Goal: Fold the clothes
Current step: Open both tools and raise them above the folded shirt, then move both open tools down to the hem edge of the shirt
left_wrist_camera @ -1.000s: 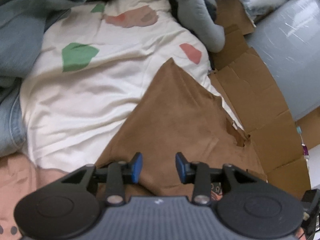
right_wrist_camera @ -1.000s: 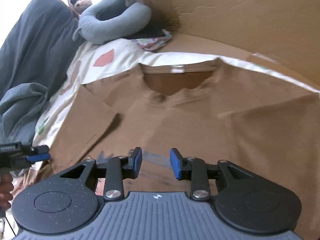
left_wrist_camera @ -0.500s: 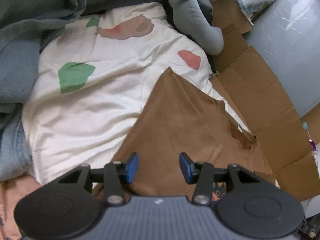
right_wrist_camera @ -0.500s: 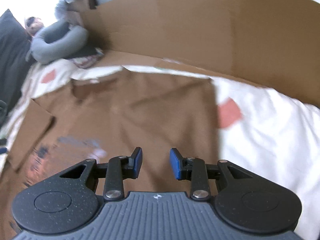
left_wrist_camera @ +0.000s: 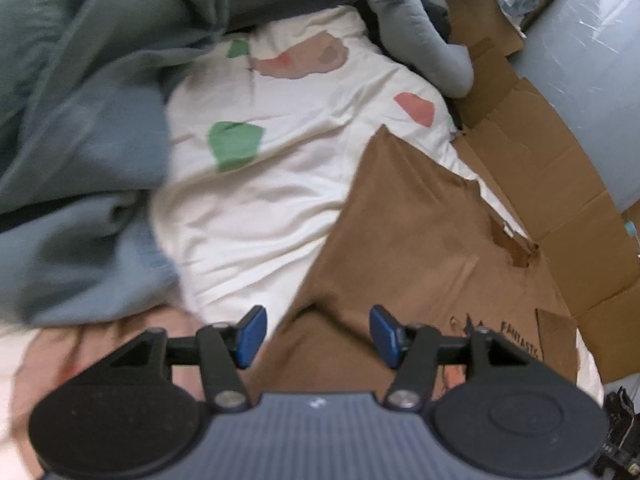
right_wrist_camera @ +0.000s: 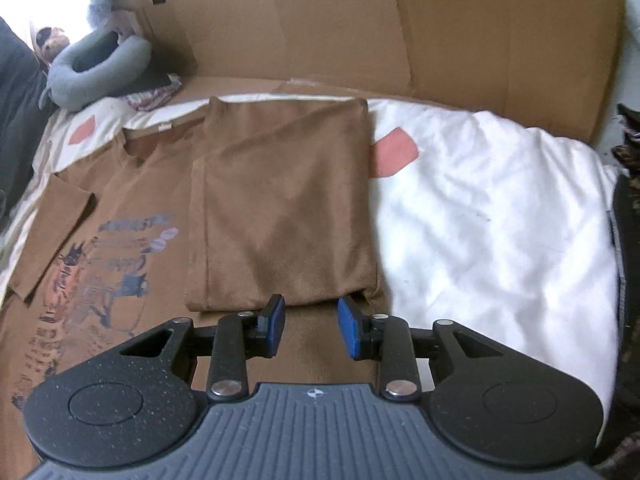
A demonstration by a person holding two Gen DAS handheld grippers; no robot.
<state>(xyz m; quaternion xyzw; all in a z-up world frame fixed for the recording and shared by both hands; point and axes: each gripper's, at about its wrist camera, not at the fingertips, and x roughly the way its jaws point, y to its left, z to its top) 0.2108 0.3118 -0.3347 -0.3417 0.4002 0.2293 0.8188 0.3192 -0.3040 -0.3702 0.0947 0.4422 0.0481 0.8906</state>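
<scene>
One side of the brown T-shirt (right_wrist_camera: 168,216) is folded in already: a big flap (right_wrist_camera: 280,208) from its right side lies flat over the middle, with a neat straight edge next to the white bed cover (right_wrist_camera: 500,208). The shirt lies spread on that cover, on a bed, with its neck hole up near the cardboard (right_wrist_camera: 400,28) at the far side. The other side is still open. Its short sleeve (right_wrist_camera: 60,220) sticks out flat, and the picture print (right_wrist_camera: 108,276) on the front can still be seen. So I think the job is partly done: that sleeve side still needs to come in, and then the long shape needs folding up short. The right gripper (right_wrist_camera: 311,326) is right at the near edge of the folded flap, its blue fingers a bit apart with nothing between them. The left gripper (left_wrist_camera: 318,336) is over the shirt on the sleeve side, its fingers wide apart and holding nothing too. A heap of grey-blue clothes (left_wrist_camera: 80,140) sits well off to that side; I think those may need folding later. A grey neck pillow (right_wrist_camera: 96,72) lies up at the head of the bed, out of the way.
</scene>
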